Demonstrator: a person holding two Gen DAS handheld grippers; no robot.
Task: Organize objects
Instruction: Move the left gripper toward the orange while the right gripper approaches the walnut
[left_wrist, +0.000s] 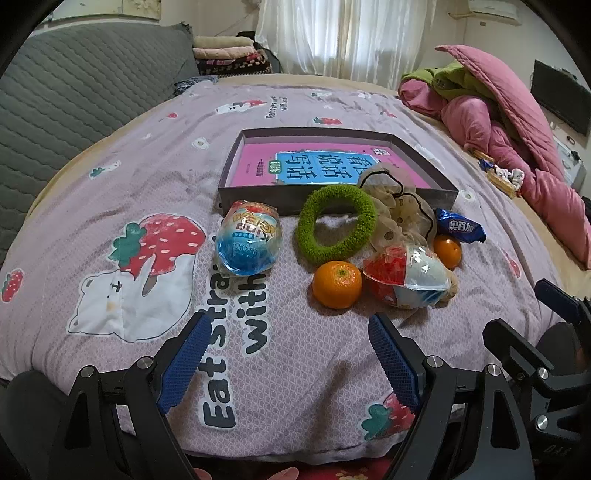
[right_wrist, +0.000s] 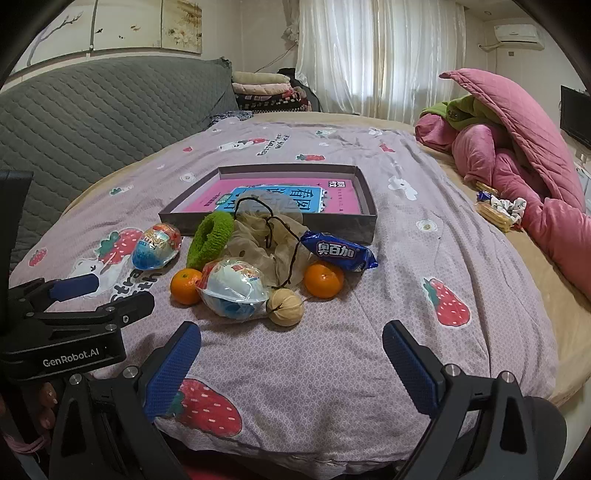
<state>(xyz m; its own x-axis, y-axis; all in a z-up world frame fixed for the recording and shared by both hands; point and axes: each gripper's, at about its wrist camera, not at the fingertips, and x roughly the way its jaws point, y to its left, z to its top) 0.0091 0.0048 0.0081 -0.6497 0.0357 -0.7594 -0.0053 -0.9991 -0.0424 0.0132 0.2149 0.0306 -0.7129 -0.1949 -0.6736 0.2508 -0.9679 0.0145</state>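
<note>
Both claws hung wide open over the bed (right_wrist: 424, 258), holding nothing: the left claw (left_wrist: 288, 354) beside the right claw (right_wrist: 291, 360). Ahead of them lay a cluster: two oranges (right_wrist: 323, 279), two wrapped toy eggs (left_wrist: 248, 238), a green scrunchie (left_wrist: 336, 223), a beige gauze pouch (right_wrist: 273, 240) and a blue snack packet (right_wrist: 338, 252), just before the shallow box (right_wrist: 364, 192) holding a pink book (right_wrist: 340, 201).
</note>
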